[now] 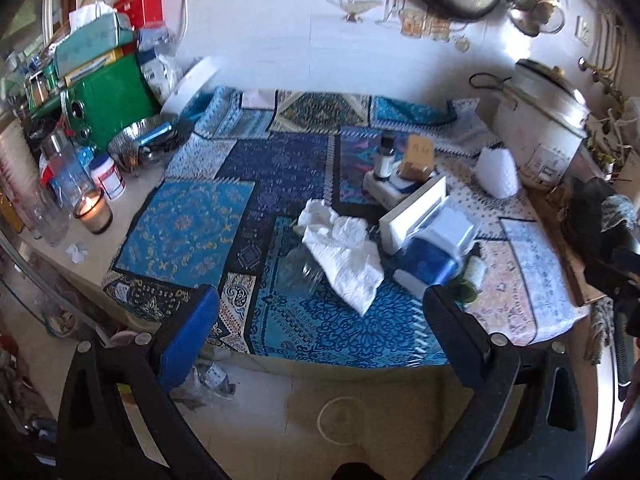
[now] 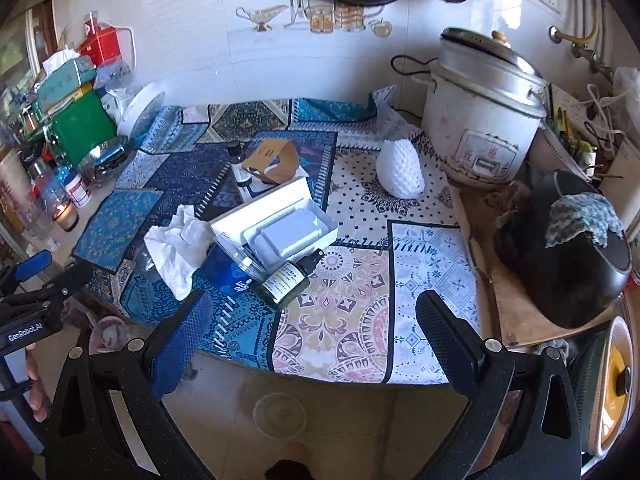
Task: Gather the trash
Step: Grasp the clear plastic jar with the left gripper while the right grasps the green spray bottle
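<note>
Crumpled tissue [image 1: 340,250] lies on the patterned cloth [image 1: 184,232] near the table's front edge, just beside a clear plastic piece [image 1: 304,266] and a white box [image 1: 416,210]. It looks light, soft and easily crushed, so a pinch on its raised middle folds should do. Both the left gripper [image 1: 320,312] and right gripper [image 2: 314,312] hang spread apart and empty, short of the table edge. Open cloth lies to the tissue's left; a lit candle [image 1: 92,210] and a rice cooker [image 2: 480,120] crowd the far sides.

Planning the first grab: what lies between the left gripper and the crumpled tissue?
Only patterned cloth and a faint clear plastic piece beside the crumpled tissue; the left gripper is open, per the left wrist view.
</note>
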{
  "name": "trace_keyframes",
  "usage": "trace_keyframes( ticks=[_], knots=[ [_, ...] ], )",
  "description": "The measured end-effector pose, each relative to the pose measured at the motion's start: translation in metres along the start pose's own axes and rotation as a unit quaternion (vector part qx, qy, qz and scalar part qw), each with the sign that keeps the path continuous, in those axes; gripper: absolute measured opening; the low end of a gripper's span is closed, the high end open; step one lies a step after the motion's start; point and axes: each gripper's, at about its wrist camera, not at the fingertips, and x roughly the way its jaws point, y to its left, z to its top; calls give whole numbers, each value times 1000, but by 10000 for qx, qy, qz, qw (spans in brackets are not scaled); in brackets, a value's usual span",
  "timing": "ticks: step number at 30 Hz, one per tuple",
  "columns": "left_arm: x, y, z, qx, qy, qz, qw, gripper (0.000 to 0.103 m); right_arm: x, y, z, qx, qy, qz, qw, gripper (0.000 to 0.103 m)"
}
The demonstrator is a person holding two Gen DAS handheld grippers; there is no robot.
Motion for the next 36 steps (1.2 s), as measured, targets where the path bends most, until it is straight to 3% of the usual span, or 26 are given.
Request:
trace_keyframes(
  ticks=[6,11,21,30,36],
  knots=[
    [83,17,-15,-26,752,371,9965,82,57,-12,4,191,628,318,9973,99],
    [116,29,-20,-224,1139,-45,9932,65,100,-17,8,392,1090,571,9916,88],
    [141,24,-5,-91,1114,-102,9937,53,147,-9,14,536,1491,813,9840,67],
    [162,18,5,-2,1107,-38,9938,52,172,-17,14,714,1791,888,9772,45],
    [169,11,12,119,1056,-49,9943,49,171,-34,14,770,1789,841,9772,39]
  ],
)
